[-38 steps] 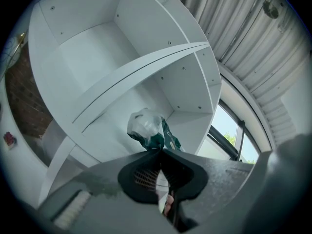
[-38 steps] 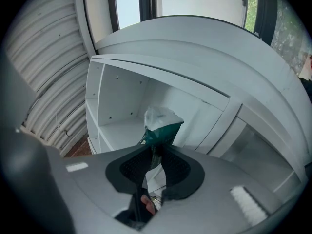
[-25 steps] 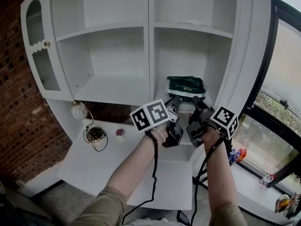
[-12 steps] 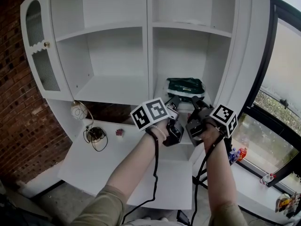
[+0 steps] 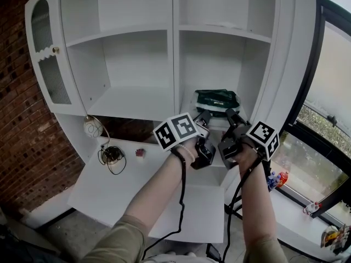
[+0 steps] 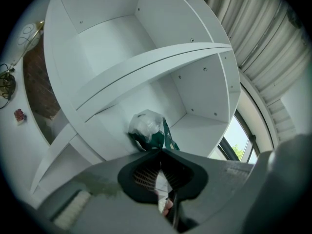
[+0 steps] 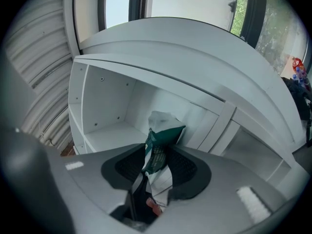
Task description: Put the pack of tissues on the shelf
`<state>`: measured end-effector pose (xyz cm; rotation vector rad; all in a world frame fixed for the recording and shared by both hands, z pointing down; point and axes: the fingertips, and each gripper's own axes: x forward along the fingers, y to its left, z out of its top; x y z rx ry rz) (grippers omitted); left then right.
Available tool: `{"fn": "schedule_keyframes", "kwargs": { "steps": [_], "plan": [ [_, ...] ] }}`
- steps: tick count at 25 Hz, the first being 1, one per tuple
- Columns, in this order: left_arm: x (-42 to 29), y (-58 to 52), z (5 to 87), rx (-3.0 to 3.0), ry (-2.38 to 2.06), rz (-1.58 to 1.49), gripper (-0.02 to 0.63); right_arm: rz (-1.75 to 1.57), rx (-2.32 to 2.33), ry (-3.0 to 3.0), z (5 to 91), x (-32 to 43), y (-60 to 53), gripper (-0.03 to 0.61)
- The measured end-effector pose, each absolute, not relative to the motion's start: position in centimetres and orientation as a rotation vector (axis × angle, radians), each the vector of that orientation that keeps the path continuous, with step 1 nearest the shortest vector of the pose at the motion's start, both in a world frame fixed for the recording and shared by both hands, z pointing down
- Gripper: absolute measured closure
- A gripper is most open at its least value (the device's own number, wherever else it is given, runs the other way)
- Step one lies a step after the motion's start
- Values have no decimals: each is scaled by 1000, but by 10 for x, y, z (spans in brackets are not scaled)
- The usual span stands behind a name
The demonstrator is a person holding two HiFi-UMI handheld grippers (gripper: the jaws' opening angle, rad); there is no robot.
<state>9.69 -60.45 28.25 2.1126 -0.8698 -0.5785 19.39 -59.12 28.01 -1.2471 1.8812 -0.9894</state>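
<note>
White wood makes up the big cabinet [image 5: 174, 48], the largest thing here, with open compartments on both sides of a middle wall. Its lower right shelf [image 5: 188, 104] is the one that matters. The pack of tissues [image 5: 218, 99], green with clear wrapping, lies on that shelf near its front edge, roughly midway between the compartment's side walls.

Both tools reach in at the front edge. The right gripper [image 5: 229, 114] has just been opening its jaws. In the right gripper view [image 7: 160, 149] they stand apart with the end of the pack [image 7: 163, 138] between them, and the pads do not seem to press on it. The left gripper [image 5: 205, 115] has its jaws closed together. In the left gripper view [image 6: 161, 150] a thin edge of the wrapper [image 6: 146, 126] seems to be pinched at the tips.

Below the cabinet a white fold-out board [image 5: 164, 190] carries a small coil of cable [image 5: 111, 158] near its back left corner, well apart from the work.

As I judge it, the placing itself is as good as done, since the shelf carries the pack's weight. What is left is for the left jaws to let go and for both tools to draw back past the front edge without dragging the pack along.
</note>
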Motion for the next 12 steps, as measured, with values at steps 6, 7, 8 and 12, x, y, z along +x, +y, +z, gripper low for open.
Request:
{"fn": "schedule_keyframes", "kwargs": {
  "steps": [6, 7, 8, 12],
  "plan": [
    [97, -604, 280, 2119, -863, -597, 532, -981, -1266, 1876, 280, 198, -591, 426],
    [97, -603, 279, 2124, -862, -597, 509, -980, -1268, 1876, 281, 198, -590, 426],
    [97, -603, 278, 2129, -860, -597, 490, -979, -1269, 1876, 281, 198, -590, 425],
    [98, -601, 275, 2143, -845, -594, 418, -978, -1277, 1877, 280, 197, -590, 425]
  ]
}}
